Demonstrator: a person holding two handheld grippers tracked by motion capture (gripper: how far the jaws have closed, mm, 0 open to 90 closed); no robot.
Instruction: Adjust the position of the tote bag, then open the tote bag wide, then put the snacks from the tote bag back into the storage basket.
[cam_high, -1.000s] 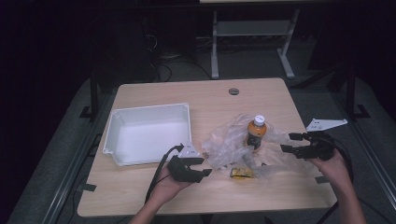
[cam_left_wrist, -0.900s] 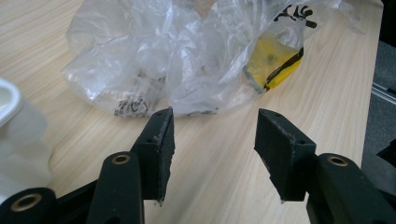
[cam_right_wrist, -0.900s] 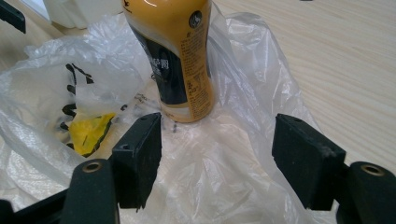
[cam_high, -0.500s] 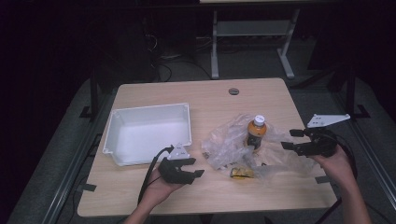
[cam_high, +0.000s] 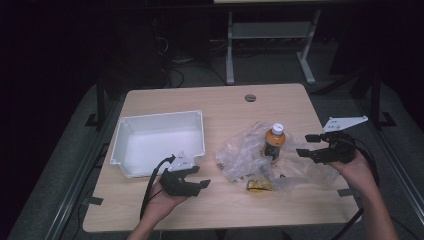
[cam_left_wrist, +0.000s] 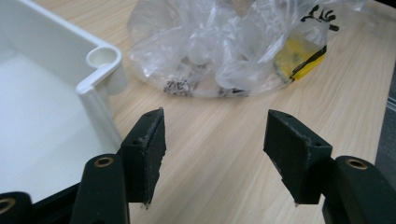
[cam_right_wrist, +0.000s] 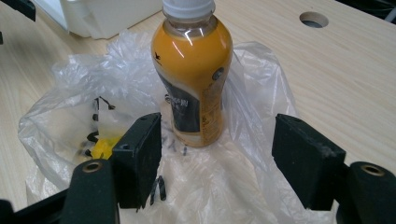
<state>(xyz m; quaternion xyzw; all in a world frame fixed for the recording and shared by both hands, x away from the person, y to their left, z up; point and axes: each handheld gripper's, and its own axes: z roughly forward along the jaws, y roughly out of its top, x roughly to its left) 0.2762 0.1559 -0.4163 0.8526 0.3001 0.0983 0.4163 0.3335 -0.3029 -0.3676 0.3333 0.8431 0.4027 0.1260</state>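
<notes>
An orange drink bottle (cam_high: 274, 141) (cam_right_wrist: 194, 84) with a white cap stands upright on a crumpled clear plastic bag (cam_high: 252, 157) (cam_right_wrist: 140, 140) (cam_left_wrist: 219, 51) near the table's middle right. A small yellow packet (cam_high: 258, 185) (cam_left_wrist: 299, 55) lies inside the bag at its near edge. My right gripper (cam_high: 316, 146) (cam_right_wrist: 217, 161) is open just right of the bottle, jaws pointing at it, nothing between them. My left gripper (cam_high: 192, 180) (cam_left_wrist: 215, 158) is open over bare table, beside the tray's near corner, left of the bag.
A white empty tray (cam_high: 155, 142) (cam_left_wrist: 100, 74) sits at the left of the wooden table (cam_high: 225, 105). A round cable hole (cam_high: 249, 97) (cam_right_wrist: 313, 19) is at the table's far middle. A metal stand (cam_high: 270, 37) is on the floor beyond the table.
My left gripper has drawn back towards the near left, away from the bag. The right gripper has shifted slightly right and farther. Both stay open.
</notes>
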